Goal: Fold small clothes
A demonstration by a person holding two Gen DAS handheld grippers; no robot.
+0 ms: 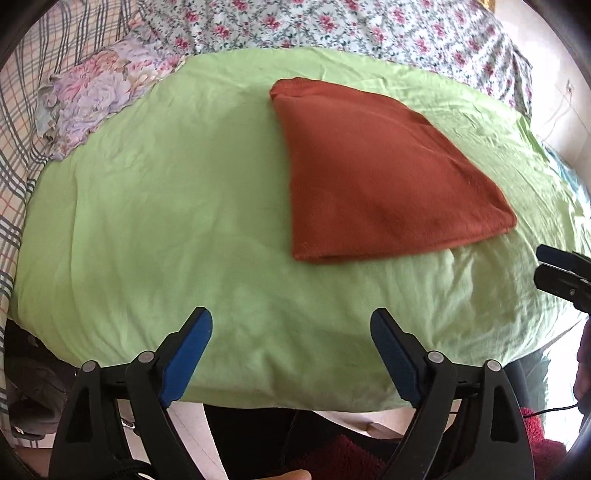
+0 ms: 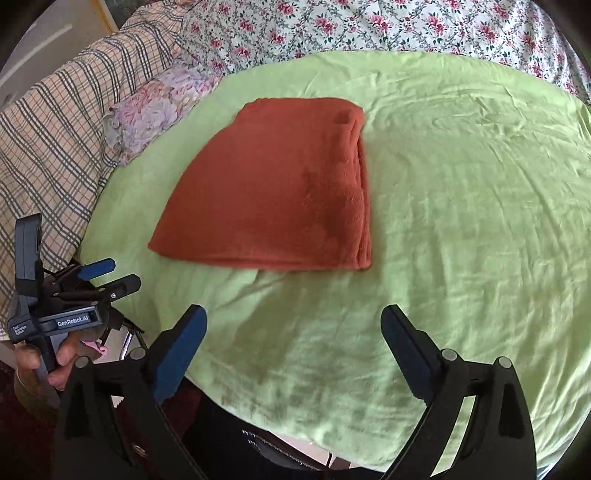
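A rust-red cloth [image 1: 373, 173] lies folded flat on the light green sheet [image 1: 166, 221]; it also shows in the right wrist view [image 2: 273, 192] with stacked layers along its right edge. My left gripper [image 1: 291, 325] is open and empty, held back near the sheet's front edge, apart from the cloth. My right gripper [image 2: 293, 321] is open and empty, also near the front edge, short of the cloth. The left gripper shows at the left of the right wrist view [image 2: 118, 275], held by a hand.
A floral pillow [image 1: 92, 96] lies at the sheet's far left. Flowered bedding [image 1: 332, 26] runs along the back and a plaid blanket [image 2: 48, 147] at the left. The sheet's front edge [image 1: 258, 398] drops off to the floor.
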